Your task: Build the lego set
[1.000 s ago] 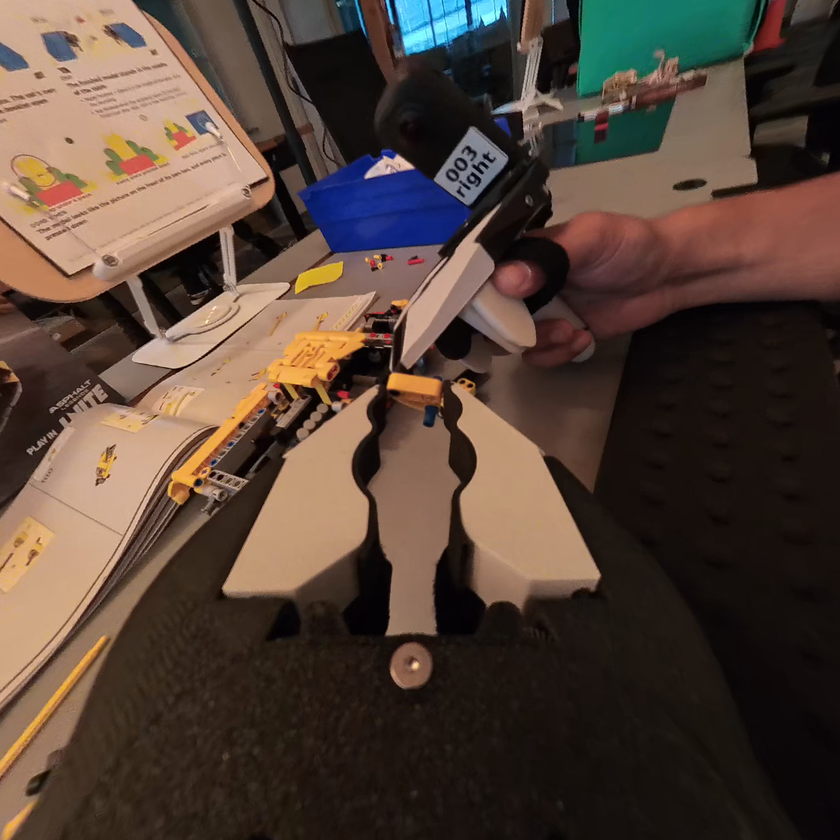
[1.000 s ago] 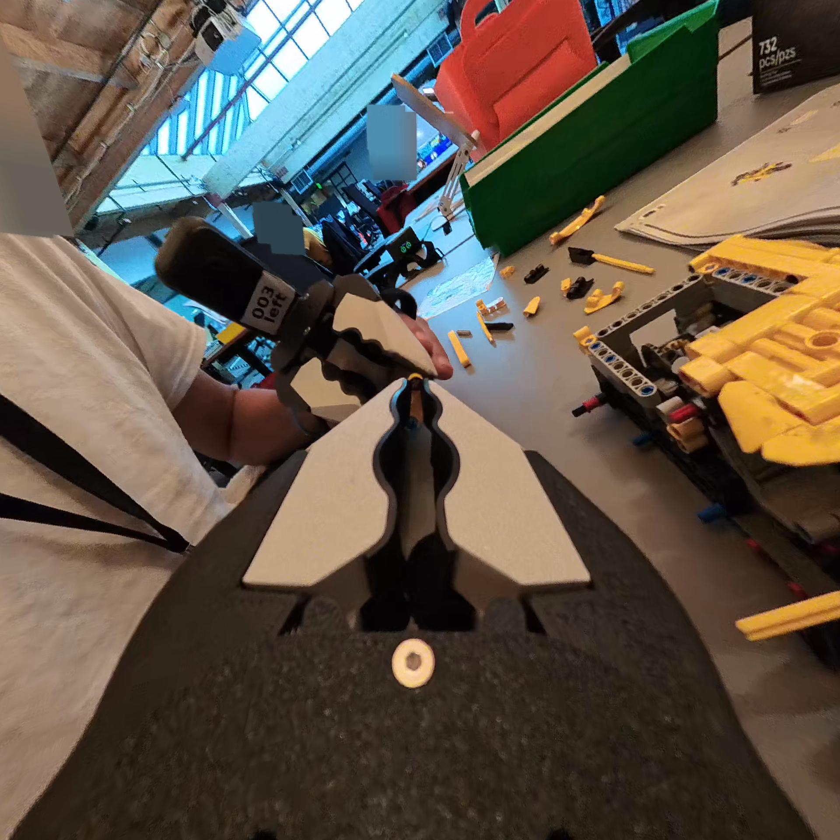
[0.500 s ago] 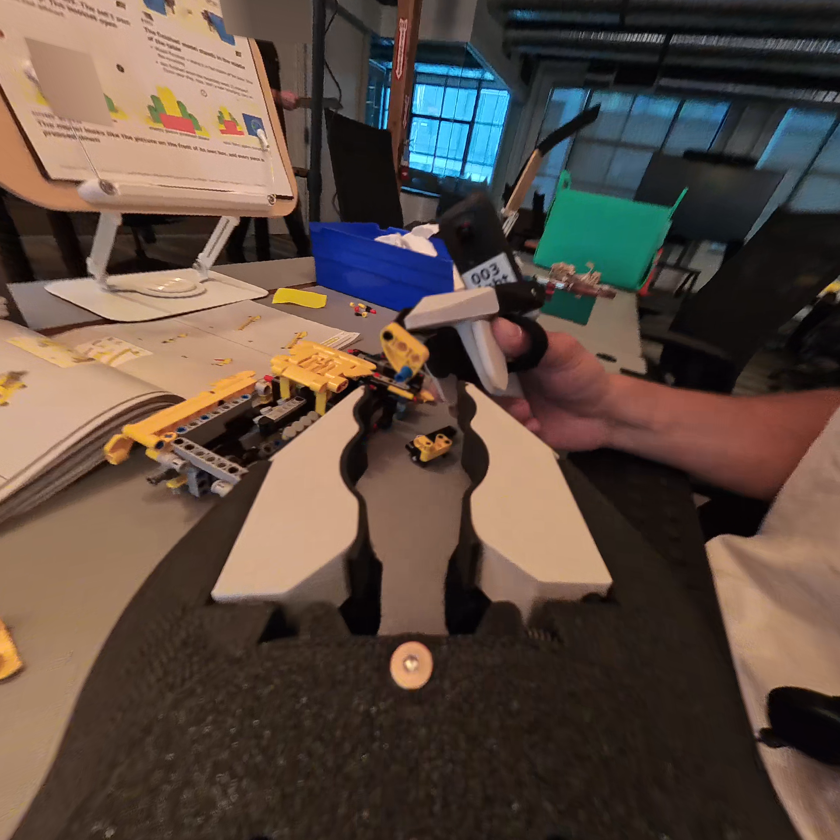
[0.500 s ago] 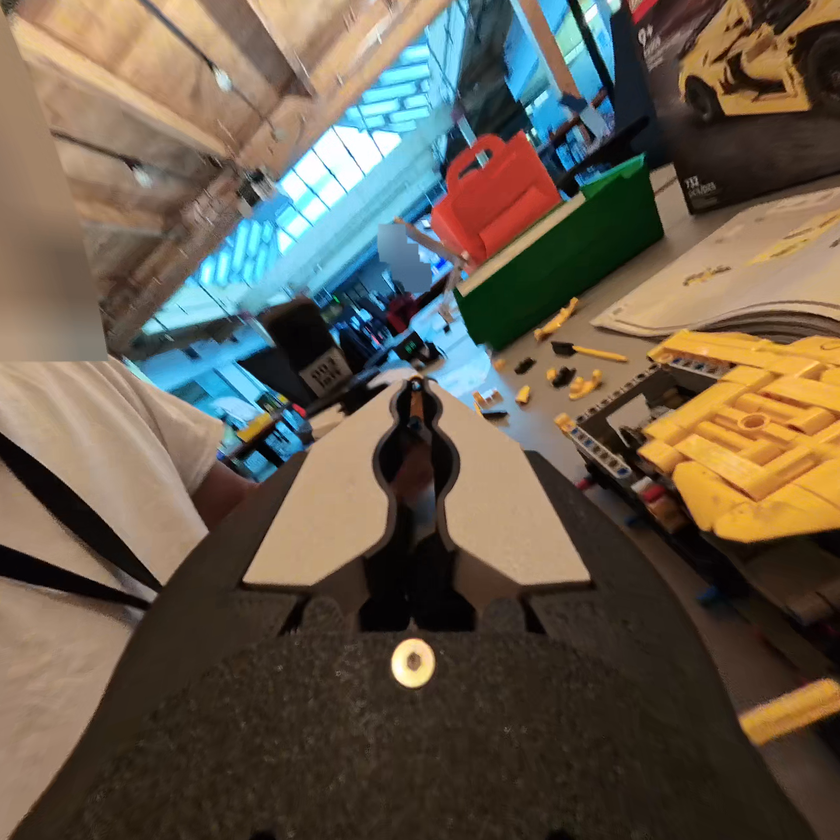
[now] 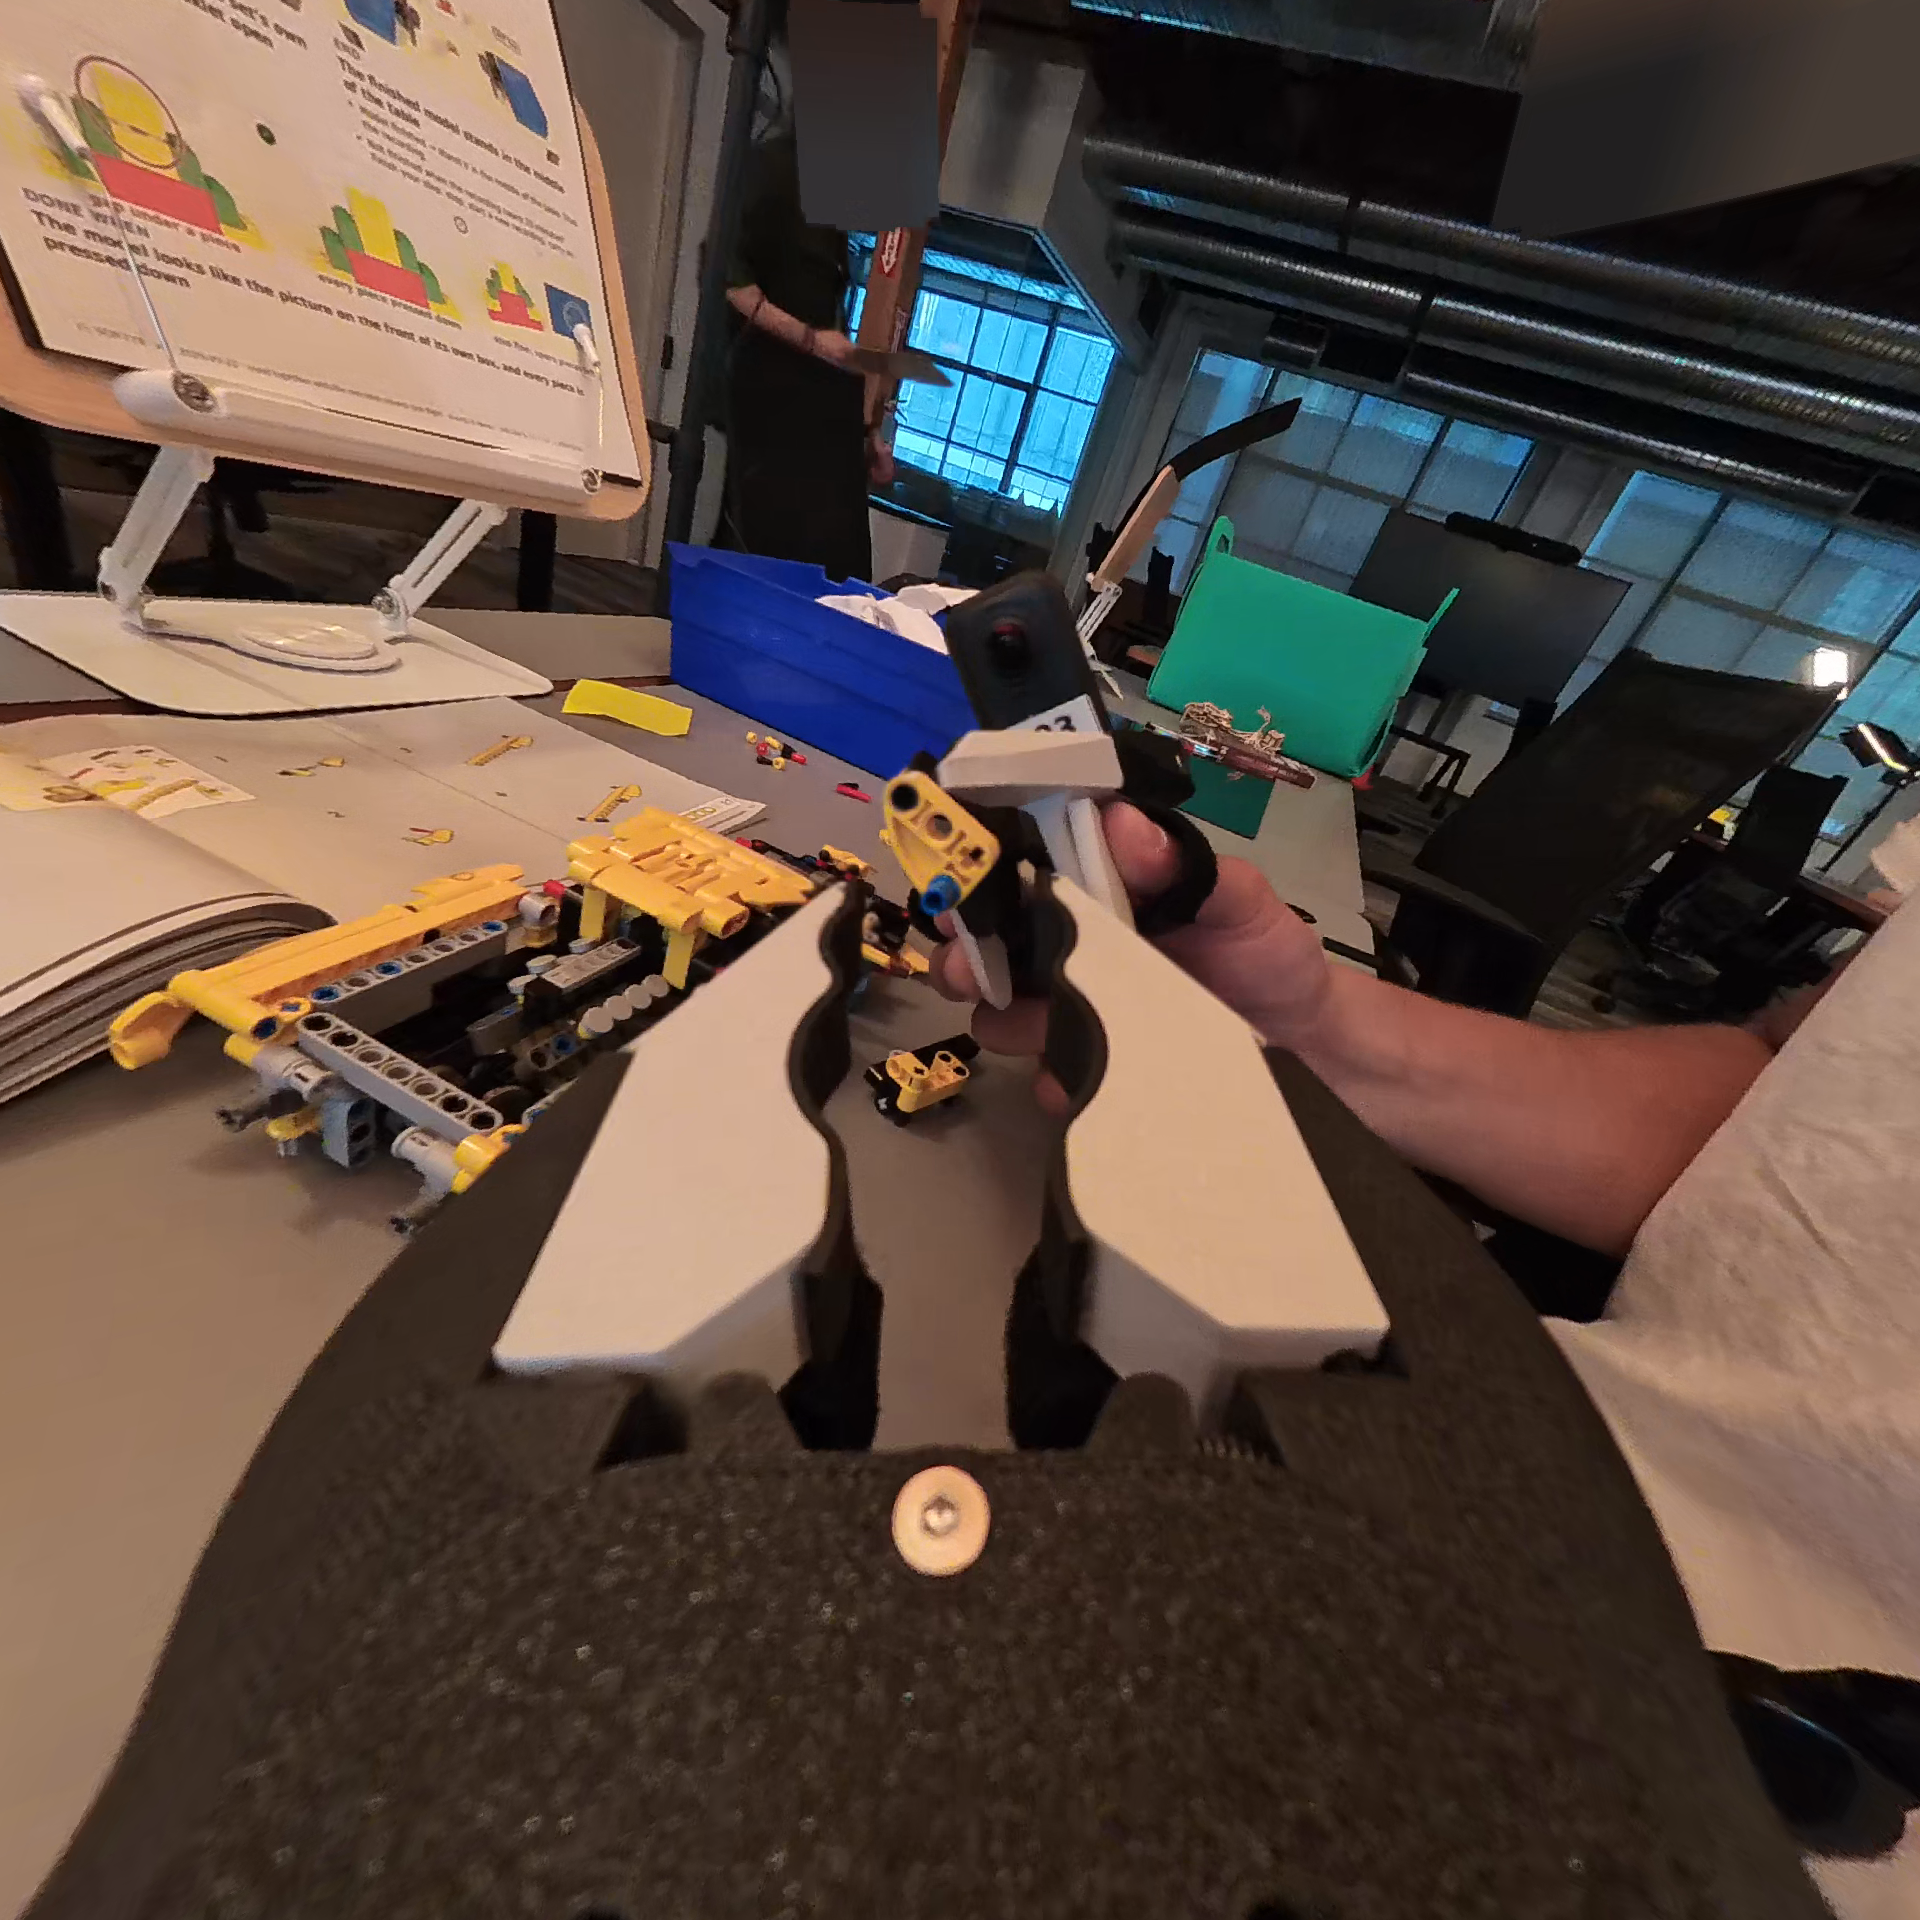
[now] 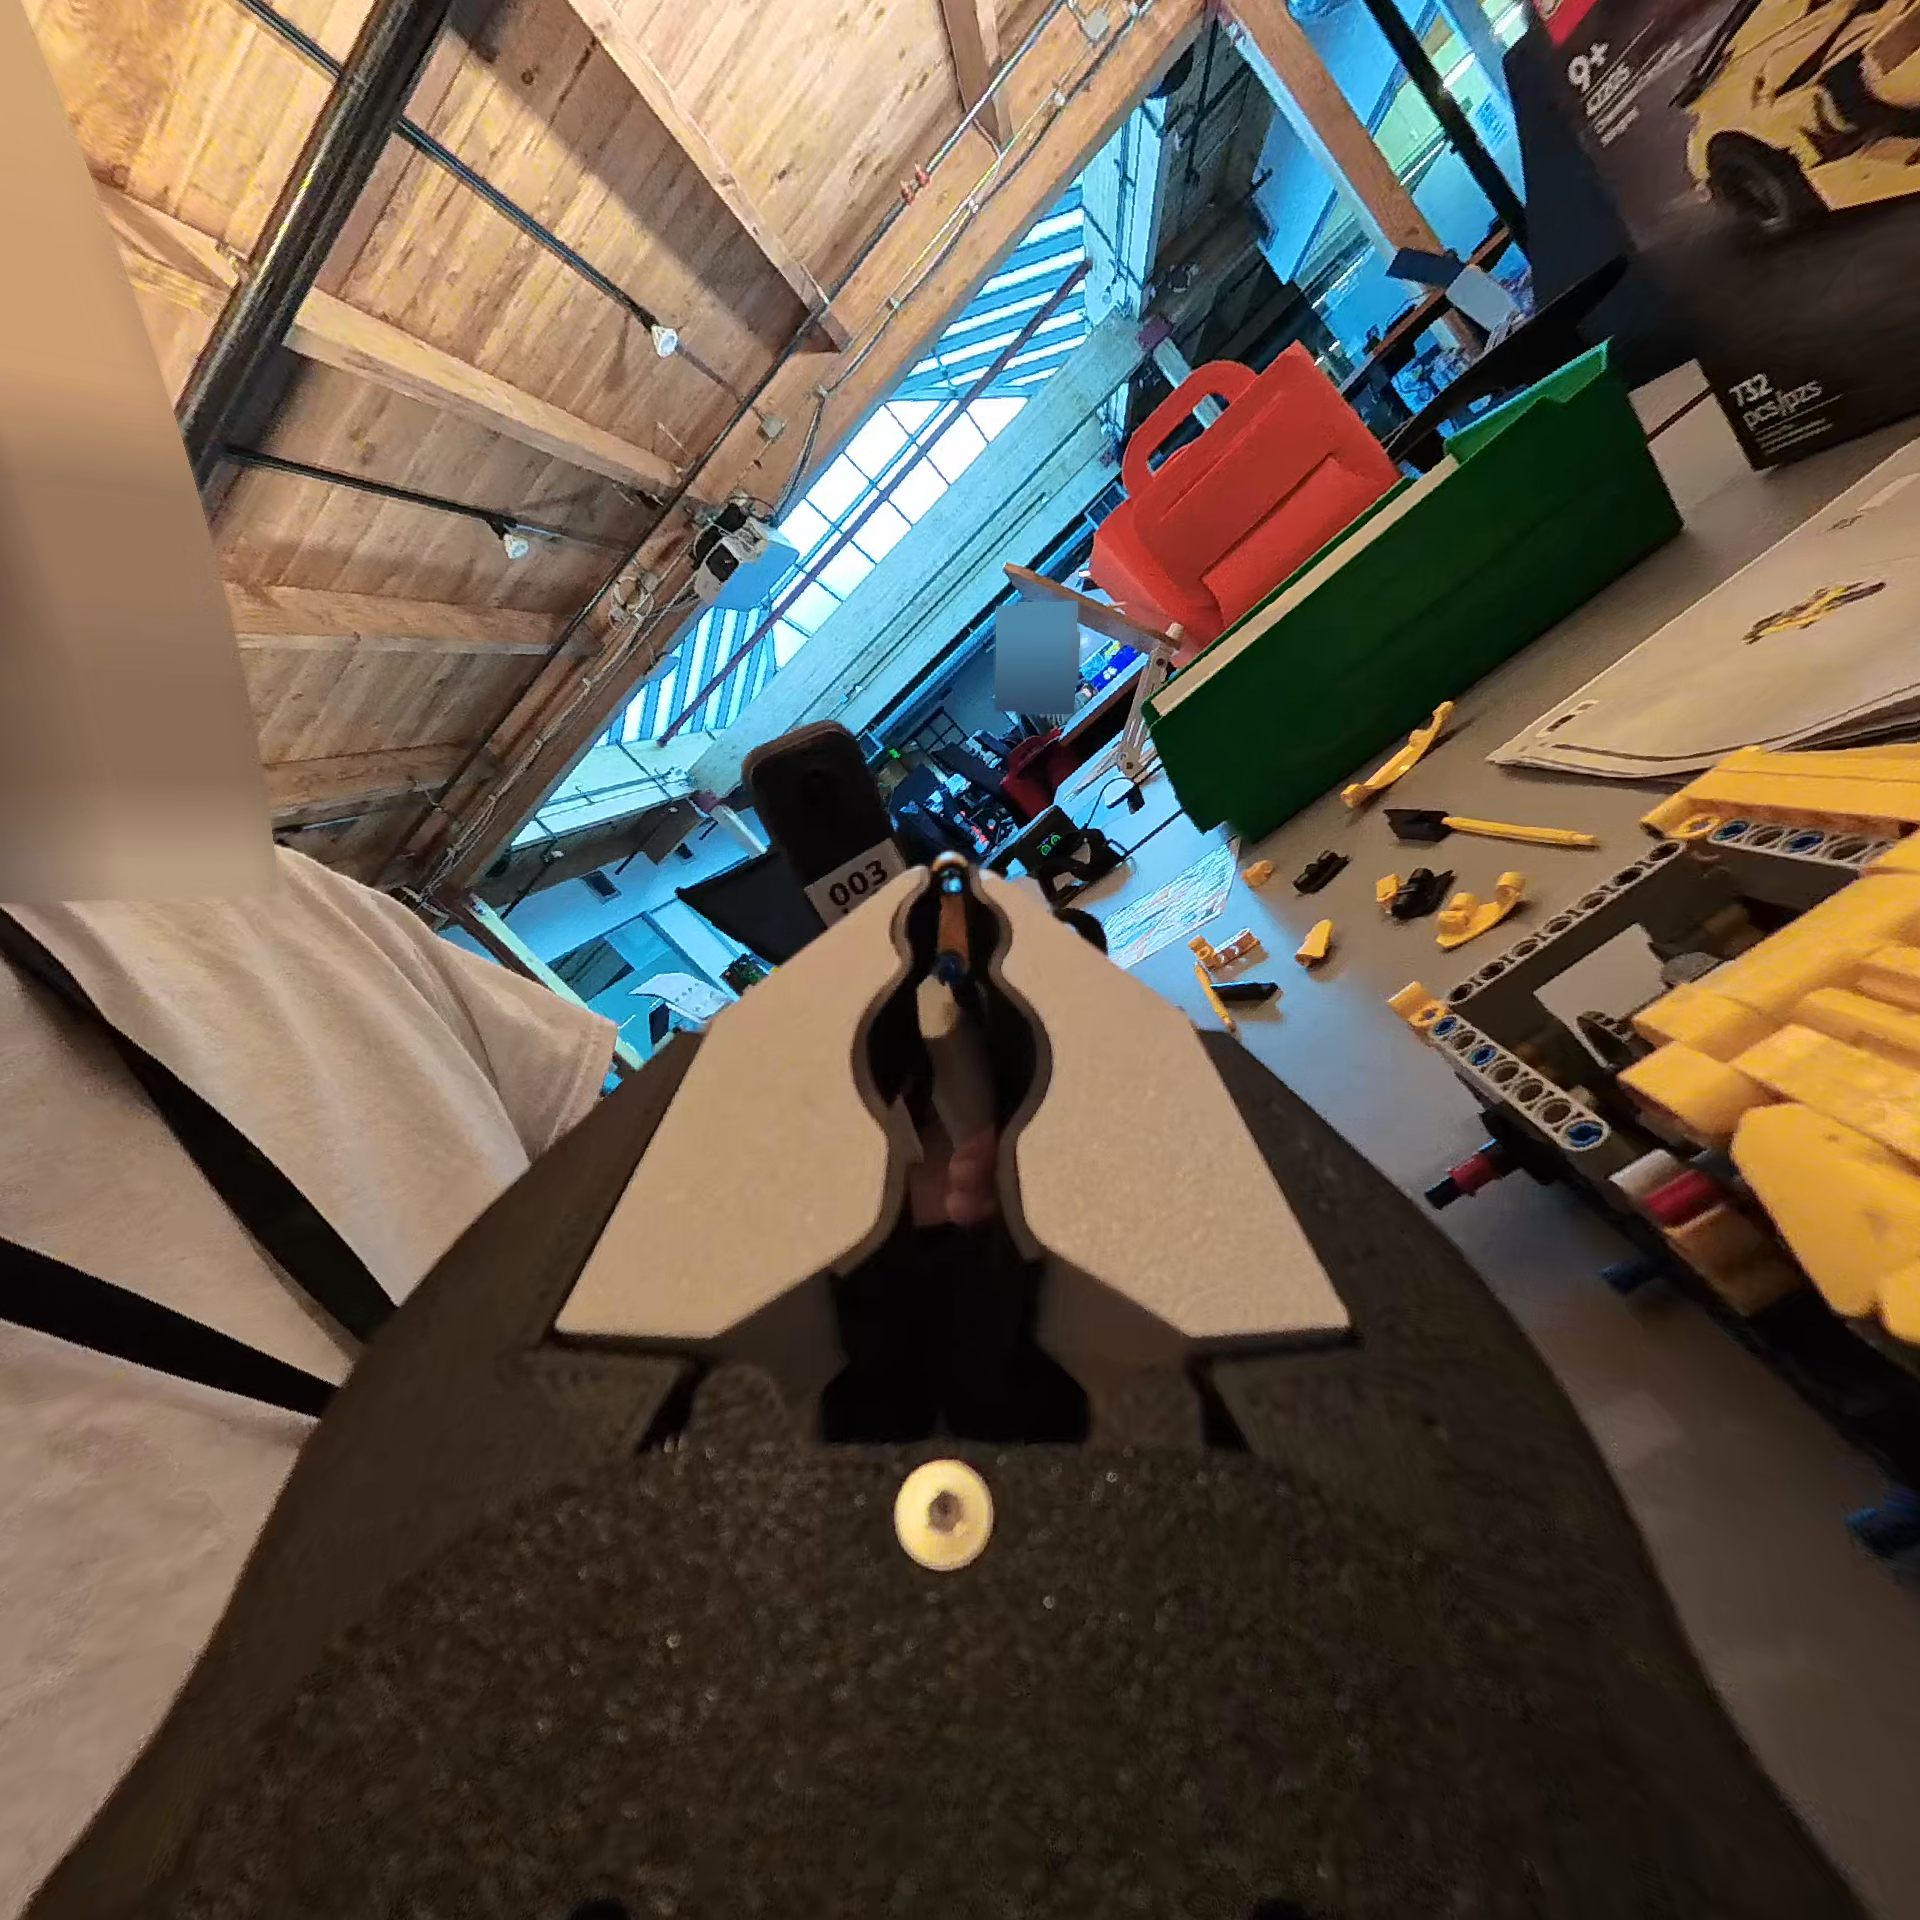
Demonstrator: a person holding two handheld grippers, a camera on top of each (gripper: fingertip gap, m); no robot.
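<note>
Left wrist view: a yellow pinned connector (image 5: 938, 834) is pinched in the right claw (image 5: 971, 831); the left claw (image 5: 951, 914) is spread wide, empty. A loosened pinch could drop the connector onto the counter (image 5: 208, 1247).

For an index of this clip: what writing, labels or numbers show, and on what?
I name the bearers, not the wording.
Propped instruction sheet: printed lines, partly blurred.
White tag, left wrist view: mostly hidden.
White label, right wrist view: legible digits.
Black box: numbers, small print.
Open booklet: too small.
</note>
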